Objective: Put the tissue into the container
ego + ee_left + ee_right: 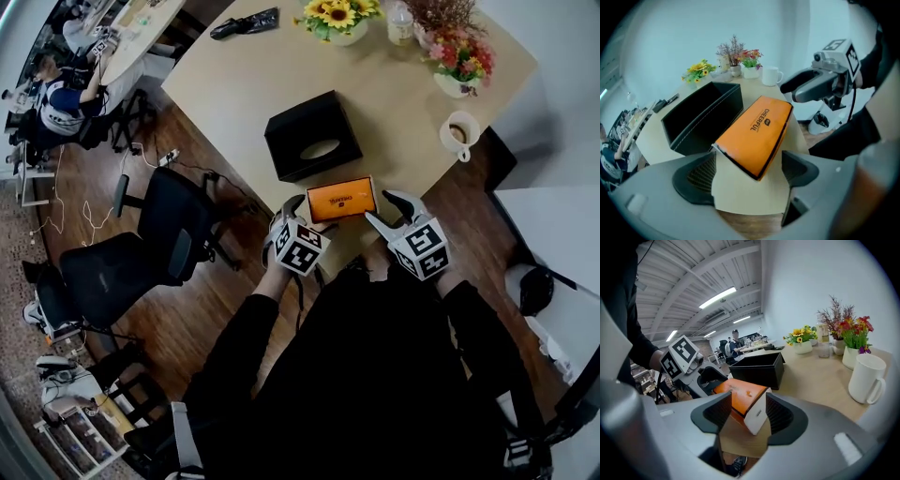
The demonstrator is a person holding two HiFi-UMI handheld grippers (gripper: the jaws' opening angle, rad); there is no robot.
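While both grippers sat at the near table (403, 122) edge, the tissue pack (341, 199) lay flat between them. It was a soft rectangular block in glossy orange wrap, with dark seam edges and a white end panel.

Container (312, 136) at 12 o'clock from the pack, near but not touching: black rectangular box, open top, matte leather-look walls, stitched edges. The head view showed a pale oval inside.

Table was light wood-tone, smooth. White ceramic mug (459, 134) stood at 2 o'clock from the pack, well apart.

Left gripper (750, 171) was at the pack's 9 o'clock end, jaws wide. Its ribbed dark pads sat either side of the orange corner, neither pressing it.

Right gripper (749, 413) was at the 3 o'clock end, jaws narrower, straddling the white end panel. Pads were close to both faces, no clear squeeze visible.

Pack rested on the table, outside the container.
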